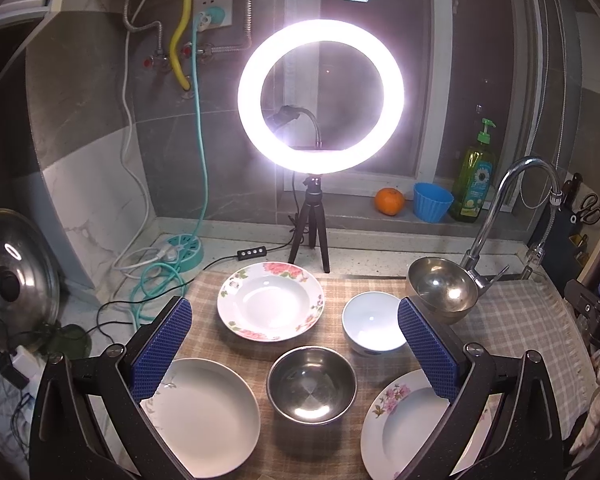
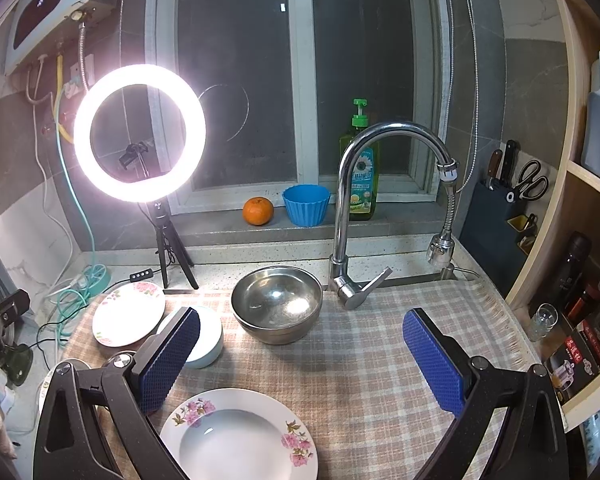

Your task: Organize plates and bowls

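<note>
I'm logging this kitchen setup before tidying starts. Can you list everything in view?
Plates: 3; two white with pink flowers, one plain white; on checked cloth.
Steel bowls: 2; silver; middle front, by tap.
White bowl: 1; between the steel ones.
Ring light: 1; lit, on black tripod.
Orange, blue cup, green soap bottle: 1 each; windowsill.
Tap: 1; chrome.
Pot lid: 1; steel, far left.
Left tongs, right tongs: blue pads, open, empty.
</note>
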Demonstrator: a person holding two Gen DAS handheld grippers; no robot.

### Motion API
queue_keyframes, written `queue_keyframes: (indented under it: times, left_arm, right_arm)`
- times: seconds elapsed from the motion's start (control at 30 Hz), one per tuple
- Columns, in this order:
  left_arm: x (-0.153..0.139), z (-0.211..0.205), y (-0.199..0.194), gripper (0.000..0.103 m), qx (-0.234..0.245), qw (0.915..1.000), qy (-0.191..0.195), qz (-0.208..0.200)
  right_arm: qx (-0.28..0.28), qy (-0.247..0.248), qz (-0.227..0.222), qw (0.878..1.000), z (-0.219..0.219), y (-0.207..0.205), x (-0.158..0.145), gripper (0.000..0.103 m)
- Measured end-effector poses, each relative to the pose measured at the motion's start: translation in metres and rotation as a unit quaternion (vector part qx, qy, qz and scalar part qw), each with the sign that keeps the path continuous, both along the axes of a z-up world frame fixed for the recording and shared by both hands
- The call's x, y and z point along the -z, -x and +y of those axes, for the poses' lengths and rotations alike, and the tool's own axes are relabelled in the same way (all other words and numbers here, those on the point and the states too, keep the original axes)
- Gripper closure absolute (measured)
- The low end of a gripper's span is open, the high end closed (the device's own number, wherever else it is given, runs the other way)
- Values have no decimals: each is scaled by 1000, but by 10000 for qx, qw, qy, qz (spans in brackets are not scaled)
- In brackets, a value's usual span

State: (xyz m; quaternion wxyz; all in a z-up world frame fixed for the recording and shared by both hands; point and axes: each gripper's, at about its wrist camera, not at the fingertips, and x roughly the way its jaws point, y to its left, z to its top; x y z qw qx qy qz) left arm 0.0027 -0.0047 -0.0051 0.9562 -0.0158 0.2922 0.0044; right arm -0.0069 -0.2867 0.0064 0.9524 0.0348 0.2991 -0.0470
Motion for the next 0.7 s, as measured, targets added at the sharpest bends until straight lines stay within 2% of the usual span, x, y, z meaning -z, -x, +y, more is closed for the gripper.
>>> queue_keyframes:
  times: [0.7]
  left_arm:
    - [2, -3, 1, 1, 33, 10000, -19, -7]
  right_arm:
    - [-14, 14, 60, 10000, 1, -1, 1, 3]
